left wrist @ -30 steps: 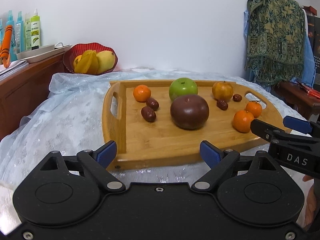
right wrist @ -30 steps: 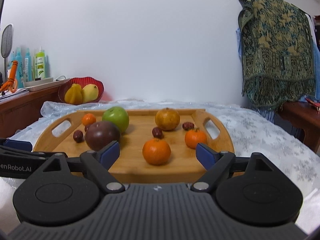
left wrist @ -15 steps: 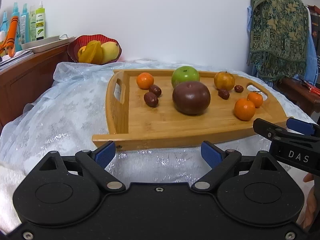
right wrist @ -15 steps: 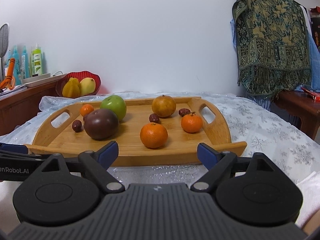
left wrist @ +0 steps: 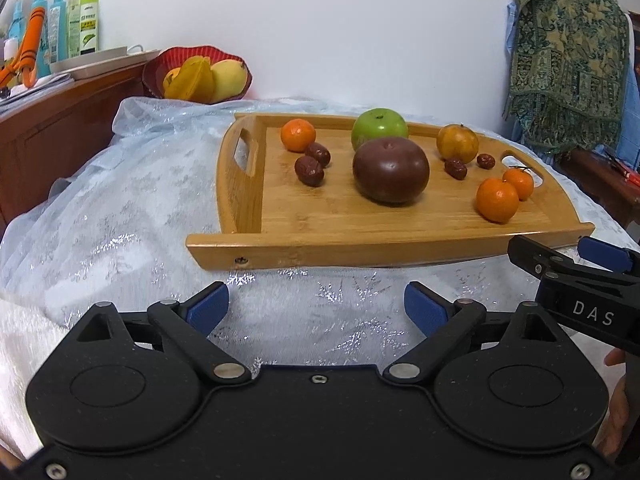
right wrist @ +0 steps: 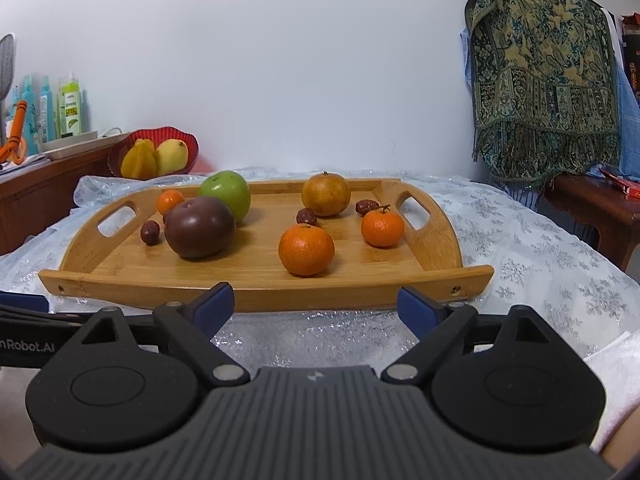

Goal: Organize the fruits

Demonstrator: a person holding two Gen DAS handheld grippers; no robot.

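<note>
A wooden tray (left wrist: 328,216) (right wrist: 256,276) lies on the table with a green apple (left wrist: 379,126) (right wrist: 226,192), a dark purple fruit (left wrist: 390,170) (right wrist: 199,226), a yellow-brown orange (left wrist: 457,143) (right wrist: 326,194), three mandarins, the nearest (right wrist: 306,250) (left wrist: 497,200), and several red dates (left wrist: 309,170). My left gripper (left wrist: 316,306) is open and empty, short of the tray's near edge. My right gripper (right wrist: 316,302) is open and empty at the near edge; it also shows in the left wrist view (left wrist: 568,264).
A red bowl (left wrist: 160,68) (right wrist: 188,144) with a starfruit and a mango sits at the back left. A wooden sideboard (left wrist: 60,120) with bottles stands at the left. A patterned cloth (right wrist: 544,72) hangs at the right. A shiny white cloth (left wrist: 120,208) covers the table.
Both grippers have drawn back from the tray, so more tablecloth shows before its near edge. Both stay open and empty. The fruits have not moved.
</note>
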